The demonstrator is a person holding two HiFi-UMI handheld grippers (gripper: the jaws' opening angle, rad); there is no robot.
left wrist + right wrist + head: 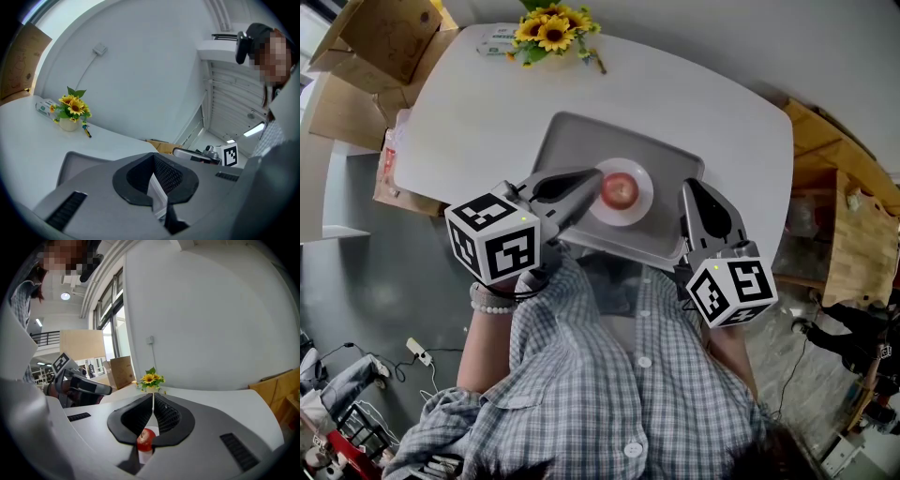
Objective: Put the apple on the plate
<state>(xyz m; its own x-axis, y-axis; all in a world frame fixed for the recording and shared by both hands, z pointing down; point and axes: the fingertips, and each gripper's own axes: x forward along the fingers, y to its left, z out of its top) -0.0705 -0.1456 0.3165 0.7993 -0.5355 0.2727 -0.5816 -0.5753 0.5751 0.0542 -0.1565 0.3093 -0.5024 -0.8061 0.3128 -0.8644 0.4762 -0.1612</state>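
A red apple [620, 190] rests on a small white plate [640, 175] in the middle of a grey tray [572, 141] on the white table. My left gripper [592, 177] is shut with nothing in it, its tip just left of the apple; I cannot tell whether it touches. In its own view the left gripper [153, 157] has its jaws together over the tray [70, 161]. My right gripper [688, 189] hovers over the tray's right side, shut and empty. Beneath the closed right gripper [153, 395] the apple [146, 439] and plate [146, 457] show.
A pot of sunflowers [551, 30] and a small packet [497, 39] stand at the table's far edge. Cardboard boxes [380, 37] sit on the floor to the left, wooden crates [848, 216] to the right.
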